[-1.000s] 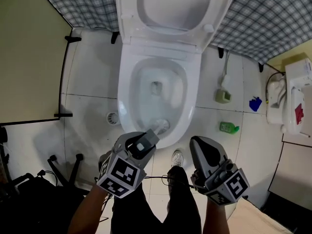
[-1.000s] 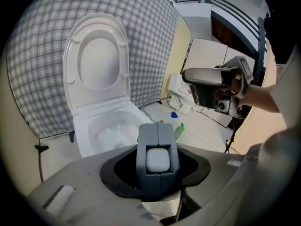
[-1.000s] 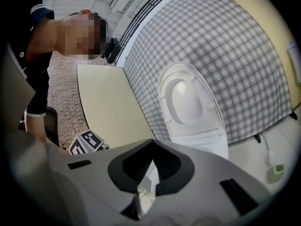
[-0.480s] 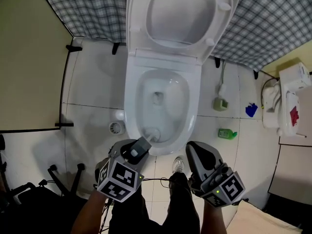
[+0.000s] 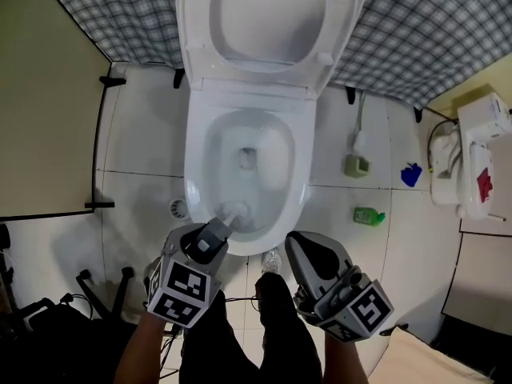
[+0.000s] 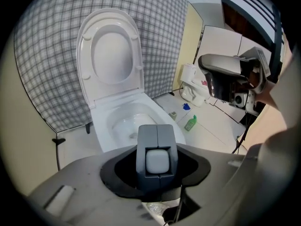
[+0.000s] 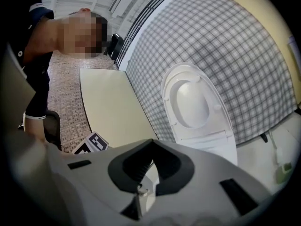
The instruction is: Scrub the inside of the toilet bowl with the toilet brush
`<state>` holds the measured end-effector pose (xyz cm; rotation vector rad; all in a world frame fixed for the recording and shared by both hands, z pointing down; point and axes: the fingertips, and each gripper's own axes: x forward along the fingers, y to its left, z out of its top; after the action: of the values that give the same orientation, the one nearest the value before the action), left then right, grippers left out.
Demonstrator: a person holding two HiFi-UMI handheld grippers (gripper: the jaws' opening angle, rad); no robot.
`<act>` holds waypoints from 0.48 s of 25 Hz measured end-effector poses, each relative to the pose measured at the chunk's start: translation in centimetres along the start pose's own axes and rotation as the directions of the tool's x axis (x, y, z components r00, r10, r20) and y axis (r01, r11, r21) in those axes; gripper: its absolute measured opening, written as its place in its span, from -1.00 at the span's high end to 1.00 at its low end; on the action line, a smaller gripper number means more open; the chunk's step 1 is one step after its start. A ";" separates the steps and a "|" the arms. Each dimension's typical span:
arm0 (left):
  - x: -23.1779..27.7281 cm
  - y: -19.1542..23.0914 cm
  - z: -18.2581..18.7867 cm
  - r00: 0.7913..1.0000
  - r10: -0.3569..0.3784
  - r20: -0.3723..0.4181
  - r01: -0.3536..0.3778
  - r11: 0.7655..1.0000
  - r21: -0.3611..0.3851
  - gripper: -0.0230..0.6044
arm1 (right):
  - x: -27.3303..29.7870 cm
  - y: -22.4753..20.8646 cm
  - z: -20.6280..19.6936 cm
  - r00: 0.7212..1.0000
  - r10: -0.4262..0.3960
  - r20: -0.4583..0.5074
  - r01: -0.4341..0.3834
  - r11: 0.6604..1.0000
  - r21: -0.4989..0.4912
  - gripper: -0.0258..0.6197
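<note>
L gripper (image 5: 214, 235) has toilet brush (image 5: 234, 212) low in toilet bowl (image 5: 194, 174); R gripper (image 5: 302, 246) idle.
Lower left of centre in head view, L jaws are clamped on the brush handle end. Bristle head sits centre frame on the bowl's near wall, just under the rim. Lower right, R jaws are together, nothing btwn. Likely risk: w/ head so near the rim, an upward stroke could flick water onto floor or shoe (image 5: 272, 260); a hard push may twist handle in the grip.

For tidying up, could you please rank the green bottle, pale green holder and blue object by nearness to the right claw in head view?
1. Green bottle, floor right of the right claw.
2. Pale green holder, farther back.
3. Blue object, farther right.
</note>
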<state>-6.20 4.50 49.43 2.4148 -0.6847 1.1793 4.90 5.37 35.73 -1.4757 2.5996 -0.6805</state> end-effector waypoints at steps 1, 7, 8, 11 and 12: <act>0.5 -0.5 0.3 1.000 -0.005 0.002 0.005 1.000 -0.009 0.32 | -0.4 -0.6 0.2 1.000 0.002 -0.003 -0.002 1.000 -0.002 0.92; 2.7 -2.6 2.5 0.999 -0.002 0.050 0.008 0.994 -0.111 0.32 | -2.1 -3.6 1.1 1.000 0.005 -0.008 -0.005 1.000 -0.010 0.92; 2.8 -2.7 2.7 0.998 0.008 0.056 0.000 0.991 -0.132 0.32 | -2.3 -3.9 1.1 1.000 0.007 -0.012 -0.007 1.000 -0.010 0.92; 3.4 -2.6 3.0 0.997 0.051 0.064 -0.040 0.986 -0.160 0.32 | -2.8 -4.8 1.1 0.999 0.014 -0.031 -0.015 1.000 -0.016 0.92; 3.6 -2.4 2.8 0.996 0.067 0.062 -0.056 0.985 -0.165 0.32 | -2.8 -5.2 1.1 0.999 0.016 -0.036 -0.017 1.000 -0.020 0.92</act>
<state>-1.18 4.03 50.40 2.3202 -0.8478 1.0262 10.85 5.08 36.42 -1.4598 2.6502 -0.6868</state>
